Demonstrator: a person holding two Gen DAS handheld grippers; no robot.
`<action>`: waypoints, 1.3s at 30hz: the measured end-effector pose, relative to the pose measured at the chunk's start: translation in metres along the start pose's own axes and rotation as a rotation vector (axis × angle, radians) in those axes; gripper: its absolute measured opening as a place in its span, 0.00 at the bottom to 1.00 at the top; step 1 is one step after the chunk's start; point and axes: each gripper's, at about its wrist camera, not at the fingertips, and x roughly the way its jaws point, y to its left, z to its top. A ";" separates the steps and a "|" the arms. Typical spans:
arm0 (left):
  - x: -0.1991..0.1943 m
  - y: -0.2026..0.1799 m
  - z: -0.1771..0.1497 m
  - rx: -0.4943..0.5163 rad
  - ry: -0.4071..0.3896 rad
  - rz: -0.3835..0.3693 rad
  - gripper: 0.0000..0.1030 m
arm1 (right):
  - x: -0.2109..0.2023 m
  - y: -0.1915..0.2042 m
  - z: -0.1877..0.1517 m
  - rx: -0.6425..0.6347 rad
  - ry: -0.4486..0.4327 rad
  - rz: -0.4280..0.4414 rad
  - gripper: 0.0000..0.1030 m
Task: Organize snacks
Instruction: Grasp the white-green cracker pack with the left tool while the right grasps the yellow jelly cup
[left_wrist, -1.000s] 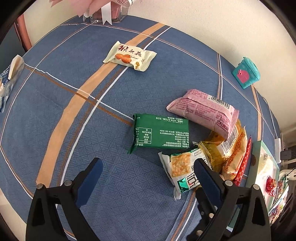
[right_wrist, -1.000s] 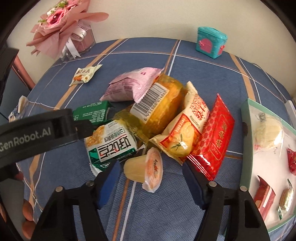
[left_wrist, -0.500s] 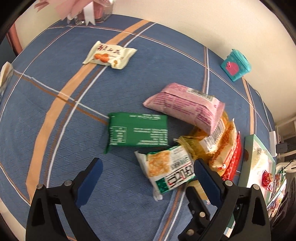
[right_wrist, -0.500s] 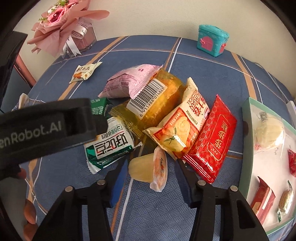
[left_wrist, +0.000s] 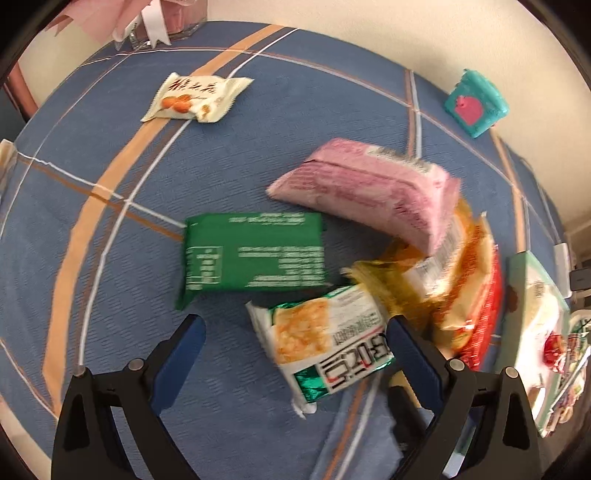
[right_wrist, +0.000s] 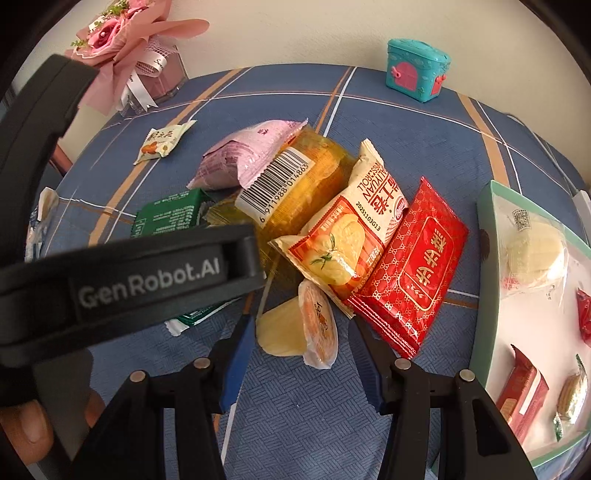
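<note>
A pile of snack packets lies on the blue tablecloth. My left gripper (left_wrist: 291, 332) is open, its jaws either side of a white and green packet (left_wrist: 325, 339); a green packet (left_wrist: 251, 258) and a pink packet (left_wrist: 365, 192) lie beyond. My right gripper (right_wrist: 303, 332) has its jaws close around a small jelly cup (right_wrist: 299, 328), which rests on the cloth; contact with the pads is unclear. Next to the cup lie a red packet (right_wrist: 413, 266), an orange-and-cream packet (right_wrist: 347, 240) and a yellow barcode packet (right_wrist: 295, 188). The left gripper body (right_wrist: 122, 280) crosses the right wrist view.
A pale green tray (right_wrist: 491, 280) holding several snacks stands at the right. A teal toy box (right_wrist: 415, 68) and a pink bouquet in a glass (right_wrist: 136, 48) stand at the back. A cream peanut packet (left_wrist: 195, 98) lies apart at the far left.
My left gripper moved right and forward over the white and green packet. My right gripper advanced and narrowed around the jelly cup.
</note>
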 end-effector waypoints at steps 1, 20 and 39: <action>0.000 0.004 0.000 -0.011 0.005 -0.003 0.96 | 0.000 0.000 0.000 0.002 0.002 0.001 0.54; -0.003 0.025 0.007 -0.042 0.002 -0.025 0.80 | -0.013 -0.002 -0.001 0.006 0.007 0.029 0.53; 0.004 0.005 0.001 -0.006 0.018 -0.042 0.60 | 0.013 -0.002 -0.004 -0.005 0.036 0.004 0.46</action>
